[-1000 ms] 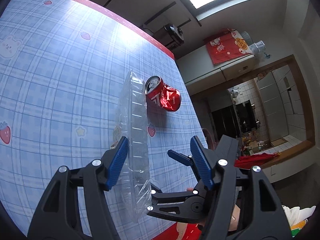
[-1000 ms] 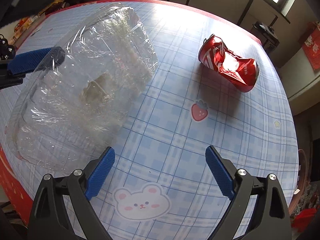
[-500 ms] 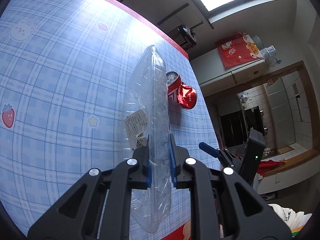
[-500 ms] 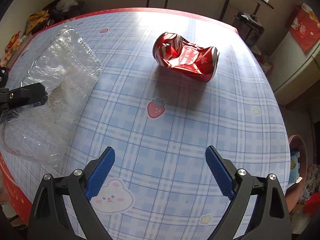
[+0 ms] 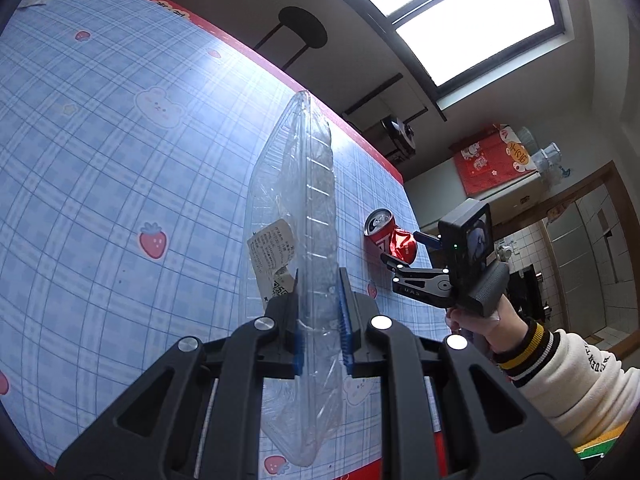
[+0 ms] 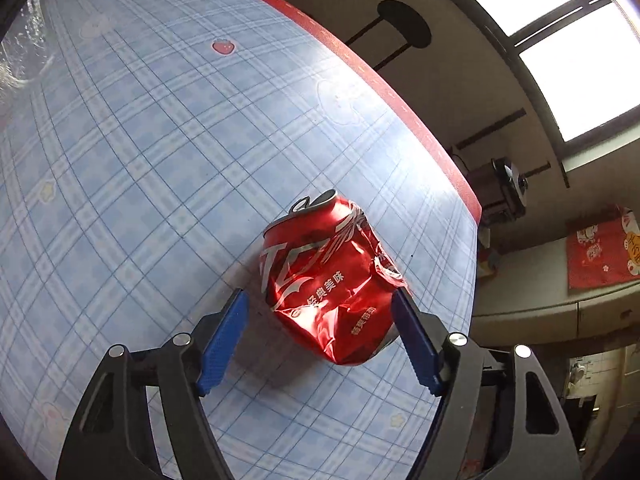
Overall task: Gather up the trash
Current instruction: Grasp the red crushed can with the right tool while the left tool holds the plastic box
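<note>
A clear plastic food tray (image 5: 304, 184) with a paper label stands on edge above the blue checked tablecloth (image 5: 100, 160). My left gripper (image 5: 319, 280) is shut on its rim. To its right lies a crushed red drink can (image 5: 390, 240) on its side, and my right gripper (image 5: 408, 250) reaches it there. In the right wrist view the can (image 6: 332, 272) lies between the blue pads of the right gripper (image 6: 320, 294), whose jaws are closing. The right pad is at the can's crumpled end; the left pad stands a little apart from it. The clear tray (image 6: 24, 52) shows at the far left edge.
The can lies close to the table's red-trimmed far edge (image 6: 400, 100). Beyond that edge stands a black round stool (image 5: 302, 32). A hand in a white sleeve with striped cuff (image 5: 560, 368) holds the right gripper. A cabinet with a red cloth (image 5: 492, 164) is further back.
My left gripper closed on the clear tray and carried it sideways, tipped on edge. My right gripper swung from the tray's side to the can, rolled, and its jaws have narrowed around it.
</note>
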